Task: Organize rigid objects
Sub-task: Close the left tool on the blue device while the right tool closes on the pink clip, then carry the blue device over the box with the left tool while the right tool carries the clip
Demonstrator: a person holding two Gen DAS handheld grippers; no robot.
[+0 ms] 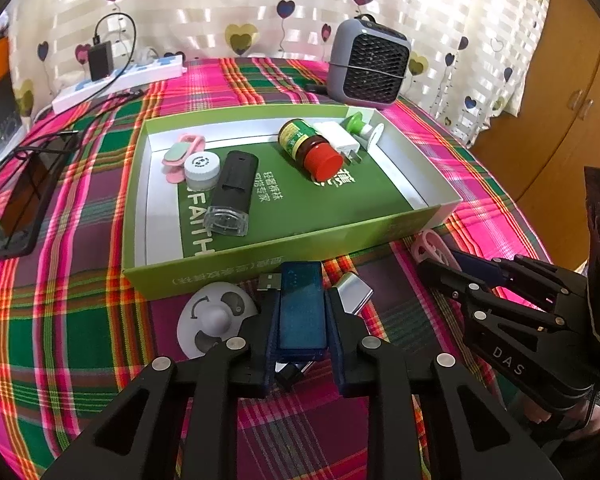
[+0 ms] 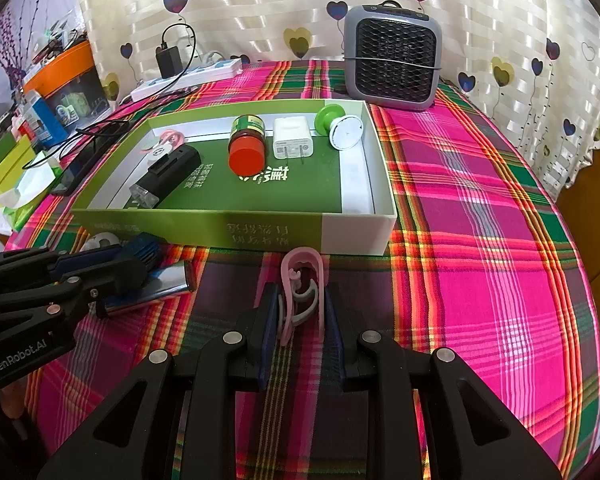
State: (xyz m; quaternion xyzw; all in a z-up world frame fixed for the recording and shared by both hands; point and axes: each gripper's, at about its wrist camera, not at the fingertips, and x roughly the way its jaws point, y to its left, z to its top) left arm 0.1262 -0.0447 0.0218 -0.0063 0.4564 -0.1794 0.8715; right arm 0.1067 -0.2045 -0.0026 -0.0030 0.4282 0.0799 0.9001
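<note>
Left wrist view showed the left gripper [image 1: 300,320] closed most of the way around a teal USB stick [image 1: 302,312], whose long flat sides lay against the pads while its metal plug [image 1: 269,281] jutted forward toward the near wall of the green box [image 1: 228,264]. The stick looked light, rigid and smooth-sided, so a hold across its narrow width near the middle seemed sound, though the glossy plastic could slide if the hold were loose. A white round cap [image 1: 216,318] sat on the plaid tablecloth [image 1: 80,320] just left of the stick, and a silver lighter [image 1: 354,294] lay just right of it, both close enough to be nudged. Right wrist view showed the right gripper [image 2: 300,316] fully closed on a pink clip [image 2: 302,284], which stood upright between the pads with its rounded loop pointing toward the box. The clip appeared thin, very light and somewhat springy, so it probably flexed under pressure and could twist out; a hold low on its two parallel legs looked safest. Both items were outside the box, near its front wall, on the cloth. Inside the box already lay a red-capped bottle [image 1: 306,148], a white charger [image 2: 292,142], a black case [image 1: 234,192] and a small white jar [image 1: 202,168].
</note>
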